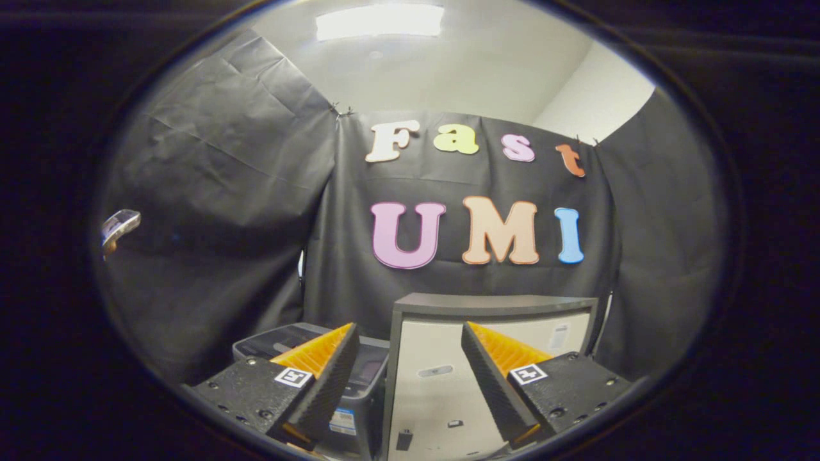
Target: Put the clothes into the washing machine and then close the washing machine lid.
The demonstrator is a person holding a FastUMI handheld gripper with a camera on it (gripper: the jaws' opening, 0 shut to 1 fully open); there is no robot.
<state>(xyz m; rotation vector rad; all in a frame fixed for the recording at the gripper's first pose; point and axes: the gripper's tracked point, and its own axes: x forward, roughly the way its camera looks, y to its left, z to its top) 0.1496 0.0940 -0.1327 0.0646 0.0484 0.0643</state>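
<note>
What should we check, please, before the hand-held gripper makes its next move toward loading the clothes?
1. Hand-held gripper open: ok, its fingers stand apart with nothing between them.
2. Clothes located: cannot tell, no garment can be picked out here.
3. Washing machine located: ok, a dark grey appliance sits beyond the left finger, beside the pale cabinet.
4. Washing machine lid open for loading: cannot tell, the finger covers much of its top.
5. Path ahead: not ok, the cabinet stands straight ahead between the fingers, so the approach should swing toward the machine.
</note>
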